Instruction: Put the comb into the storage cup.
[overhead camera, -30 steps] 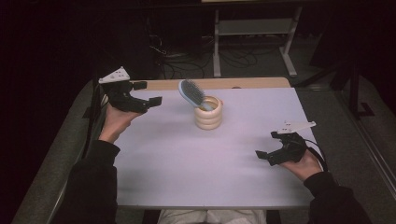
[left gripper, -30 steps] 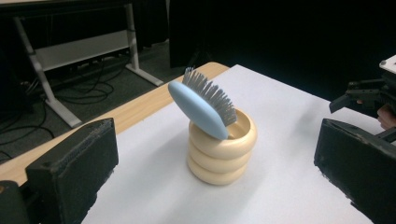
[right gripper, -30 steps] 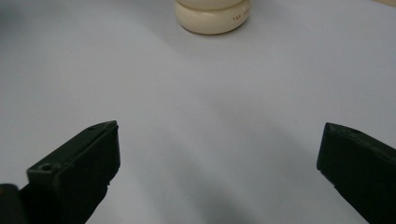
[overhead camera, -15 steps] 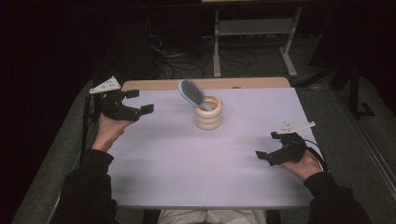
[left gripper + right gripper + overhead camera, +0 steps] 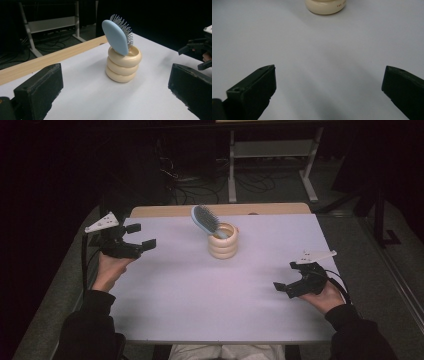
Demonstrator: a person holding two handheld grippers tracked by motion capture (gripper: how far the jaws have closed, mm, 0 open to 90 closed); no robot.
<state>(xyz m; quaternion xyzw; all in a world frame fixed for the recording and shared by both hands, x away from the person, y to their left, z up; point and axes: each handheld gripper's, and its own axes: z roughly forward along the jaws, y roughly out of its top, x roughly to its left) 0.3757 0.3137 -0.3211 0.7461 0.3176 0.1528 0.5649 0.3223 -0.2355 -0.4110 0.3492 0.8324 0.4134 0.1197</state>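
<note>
White table [image 5: 190,310], wooden far edge [image 5: 165,211], dark room behind.

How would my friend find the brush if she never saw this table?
Look near the far middle of the white table, between the two grippers. A cream holder shaped like three stacked rings stands there. The hairbrush sticks up out of it, leaning, with a pale blue oval back and grey bristles; it's the only blue thing there.

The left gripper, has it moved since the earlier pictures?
Yes. The left gripper has drawn back toward the person and the table's left edge, away from the cream holder.
</note>
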